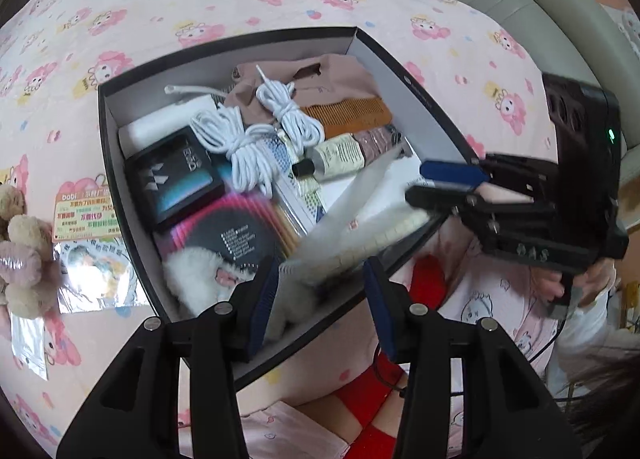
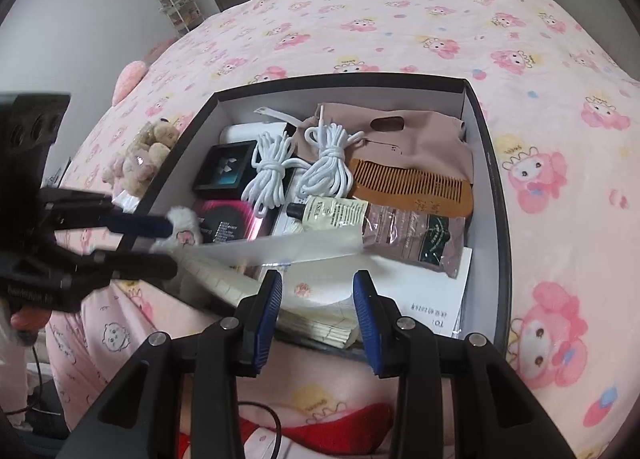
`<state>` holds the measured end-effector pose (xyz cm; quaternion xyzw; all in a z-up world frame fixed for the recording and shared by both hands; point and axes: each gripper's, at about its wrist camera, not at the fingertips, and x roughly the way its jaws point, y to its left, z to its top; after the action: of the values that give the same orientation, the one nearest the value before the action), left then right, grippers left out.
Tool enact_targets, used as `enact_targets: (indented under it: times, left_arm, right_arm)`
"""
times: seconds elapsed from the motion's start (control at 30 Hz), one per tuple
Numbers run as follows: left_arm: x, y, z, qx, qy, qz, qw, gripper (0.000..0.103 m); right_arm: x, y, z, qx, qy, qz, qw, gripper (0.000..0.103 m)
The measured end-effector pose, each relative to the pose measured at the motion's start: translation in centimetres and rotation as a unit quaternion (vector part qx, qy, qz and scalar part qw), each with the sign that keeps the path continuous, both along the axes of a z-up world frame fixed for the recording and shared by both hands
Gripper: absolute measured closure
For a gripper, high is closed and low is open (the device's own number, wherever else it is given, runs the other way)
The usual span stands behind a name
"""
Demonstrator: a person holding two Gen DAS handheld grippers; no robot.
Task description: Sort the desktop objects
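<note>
both grippers hang over the near rim of a black box (image 2: 496,195) with a pale lining, set on a pink cartoon-print bedspread (image 2: 400,27).

left gripper (image 1: 320,299): its jaws stand apart with nothing between them, a blurred white plastic sheet (image 1: 360,195) and a fluffy white toy (image 1: 188,279) just beyond the blue pads. right gripper (image 2: 316,303): its jaws are also parted and grip nothing, above a stack of cream papers (image 2: 320,323) at the box's near edge.

inside the box, left to right: a glossy black square case (image 2: 224,171), two knotted bundles of white cord (image 2: 328,167), a small cream bottle (image 2: 332,211) with a black cap, a ridged amber comb (image 2: 412,183) and a mauve sachet (image 2: 412,235), on a beige cloth bag (image 2: 424,135).

outside the box's left wall lies a cluster of plush bears (image 2: 140,155). grey doors and a wire rack stand behind the bed.
</note>
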<state>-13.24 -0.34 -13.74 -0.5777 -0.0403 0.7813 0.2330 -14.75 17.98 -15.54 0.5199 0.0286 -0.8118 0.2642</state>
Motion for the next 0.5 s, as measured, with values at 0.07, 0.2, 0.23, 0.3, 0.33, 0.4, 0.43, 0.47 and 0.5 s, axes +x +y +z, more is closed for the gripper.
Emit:
enact_targets:
  times: [0.07,0.2,0.23,0.3,0.33,0.4,0.43,0.47,0.5]
  left_arm:
    - [0.3,0.1,-0.4,-0.003,0.001,-0.007,1.0,0.058]
    - [-1.1,0.1,-1.2,0.0,0.002,0.016,0.9999,0.058]
    - [-1.7,0.2,-1.5,0.005,0.001,0.022,0.9997,0.058]
    - [-3.1,0.3,-2.4,0.022,-0.012,0.044,0.9987,0.058]
    - [-3.8,0.1,-2.9,0.027,-0.022,0.061,0.9975,0.06]
    - [-4.9,-0.3,-3.8,0.038,-0.033,0.1,0.9937,0.065]
    - [-5.4,-0.6,-4.2,0.047,-0.044,0.117,0.991,0.065]
    - [-5.9,-0.9,-4.8,0.06,-0.057,0.132,0.9878,0.065]
    - [-6.3,-1.2,-5.3,0.07,-0.068,0.146,0.9845,0.067]
  right_arm:
    - [-0.2,0.2,0.1,0.007,0.011,-0.012,1.0,0.07]
    - [-0.2,1.0,0.5,-0.017,0.007,-0.02,1.0,0.07]
    - [-0.1,1.0,0.6,-0.019,0.008,-0.019,1.0,0.07]
    - [0.1,0.9,0.9,-0.019,0.014,-0.019,1.0,0.07]
    - [0.1,0.9,1.1,-0.022,0.017,-0.021,0.999,0.07]
    - [-0.2,1.2,1.2,-0.029,0.021,-0.033,0.999,0.07]
    - [-0.6,1.5,1.2,-0.03,0.02,-0.041,0.999,0.07]
    - [-1.1,1.6,1.0,-0.031,0.015,-0.048,0.998,0.07]
    - [-1.7,1.7,0.8,-0.036,0.008,-0.055,0.998,0.07]
